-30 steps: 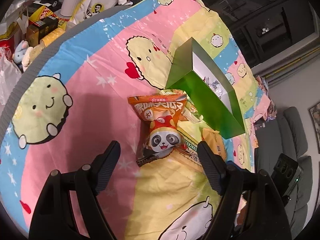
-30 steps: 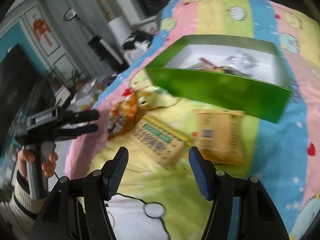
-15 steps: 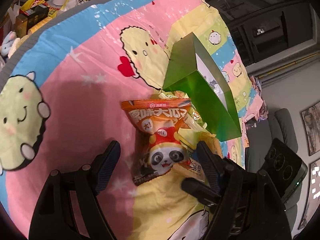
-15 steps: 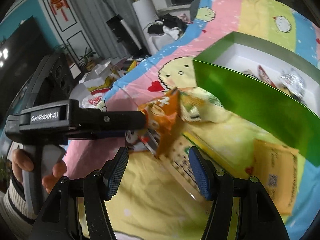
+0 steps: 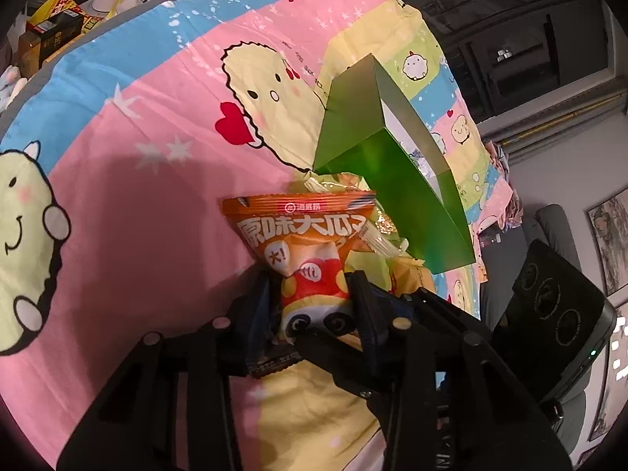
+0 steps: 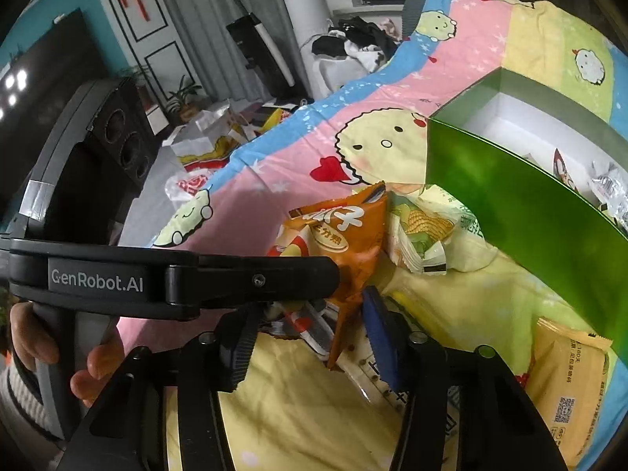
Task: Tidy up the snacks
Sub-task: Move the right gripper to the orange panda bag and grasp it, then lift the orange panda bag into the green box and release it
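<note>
Clearly two grippers are at work over one cartoon-print bedsheet (image 5: 157, 180). From the left, the left gripper (image 5: 314, 306) has its two fingers pinched onto the lower half of one orange snack bag (image 5: 302, 231), a panda-printed packet whose long axis runs along the fingers, sealed top edge pointing away from the camera toward the box. In the right wrist view that same orange snack bag (image 6: 345, 235) stands on edge, tilted, with the left gripper (image 6: 306, 278) reaching in from the left across the frame. The right gripper (image 6: 310, 337) has its fingers set apart on either side of the bag's lower corner; whether they touch it I cannot tell. Beside the bag lies one pale green wafer packet (image 6: 424, 235), then one flat yellow packet (image 6: 569, 384) at the right. One open green box (image 5: 396, 180) sits on the sheet just beyond the pile, a few wrapped snacks inside.
</note>
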`<state>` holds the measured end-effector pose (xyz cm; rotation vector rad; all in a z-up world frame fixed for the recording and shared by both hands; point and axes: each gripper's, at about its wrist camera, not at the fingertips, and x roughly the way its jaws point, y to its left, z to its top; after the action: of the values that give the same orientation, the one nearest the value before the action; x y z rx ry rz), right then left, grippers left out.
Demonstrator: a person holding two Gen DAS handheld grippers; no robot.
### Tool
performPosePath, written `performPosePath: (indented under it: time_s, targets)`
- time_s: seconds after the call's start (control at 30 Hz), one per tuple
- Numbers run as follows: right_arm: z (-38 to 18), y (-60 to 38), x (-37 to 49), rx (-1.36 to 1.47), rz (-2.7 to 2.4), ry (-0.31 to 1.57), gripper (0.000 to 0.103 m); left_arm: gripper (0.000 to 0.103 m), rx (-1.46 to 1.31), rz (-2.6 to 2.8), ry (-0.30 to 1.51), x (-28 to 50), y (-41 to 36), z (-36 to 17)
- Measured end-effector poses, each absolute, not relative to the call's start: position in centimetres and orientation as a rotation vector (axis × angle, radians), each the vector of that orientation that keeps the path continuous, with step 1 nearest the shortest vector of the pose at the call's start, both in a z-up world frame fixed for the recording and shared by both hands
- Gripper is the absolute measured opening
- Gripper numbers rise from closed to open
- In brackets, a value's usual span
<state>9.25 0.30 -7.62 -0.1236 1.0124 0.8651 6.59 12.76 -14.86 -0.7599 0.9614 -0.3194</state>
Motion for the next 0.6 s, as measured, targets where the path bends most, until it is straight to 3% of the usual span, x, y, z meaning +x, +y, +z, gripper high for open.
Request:
performPosePath:
  time_s: [0.17, 0.6]
  targets:
    - [-7.7, 0.4, 9.0, -0.115, 0.893, 1.008, 0.038, 0.039, -0.726, -0.314, 0.954, 6.5, 12.1, -14.3]
    - [-4.8, -1.3, 6.3, -0.084, 0.897, 0.920, 0.037, 0.038, -0.649, -0.325, 0.901, 4.3, 10.1, -11.0]
